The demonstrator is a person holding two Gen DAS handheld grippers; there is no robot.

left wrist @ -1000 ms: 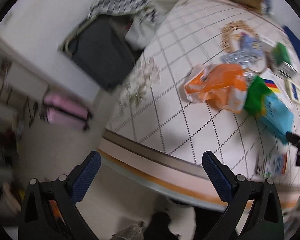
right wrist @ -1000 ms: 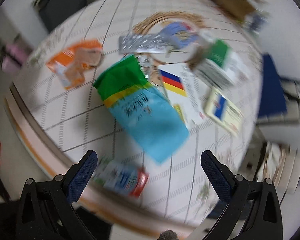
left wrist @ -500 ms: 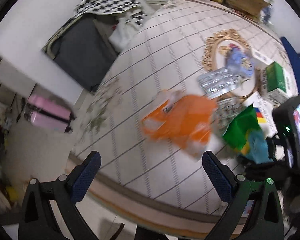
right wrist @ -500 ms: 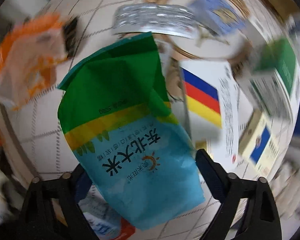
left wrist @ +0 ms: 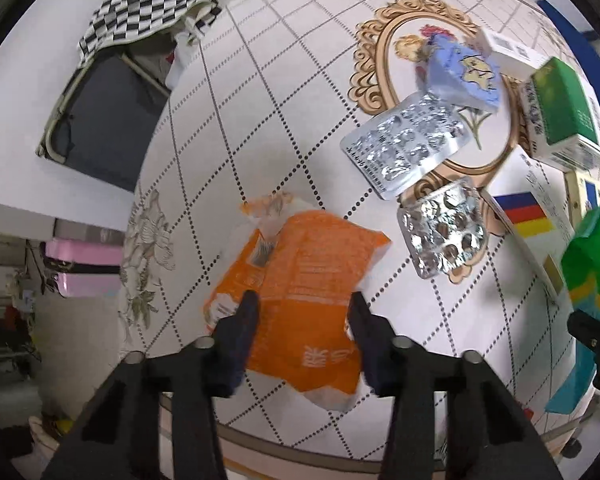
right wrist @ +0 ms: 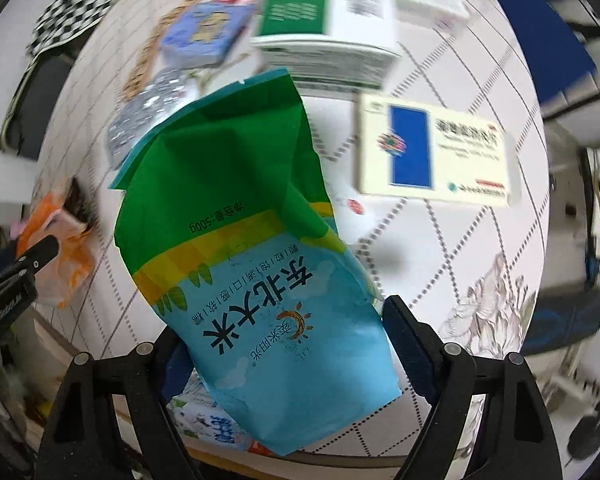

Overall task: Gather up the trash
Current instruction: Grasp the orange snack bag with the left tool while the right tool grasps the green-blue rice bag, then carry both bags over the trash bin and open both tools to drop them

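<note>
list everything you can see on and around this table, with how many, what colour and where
orange packet: 1, orange and white, near table edge, between the left jaws
rice bag: 1, green, yellow and blue, between the right jaws, which have just been closing
pill sheets: 2, silver, middle of table
blue packet: 1, pale blue, on the gold oval print
green box: 1, green and white, far right
white box: 1, white with blue panel, beside the rice bag
tablecloth: 1, white, dotted grid
checked cloth: 1, black and white, off the table
left gripper: black, jaws just been closing
right gripper: black
</note>
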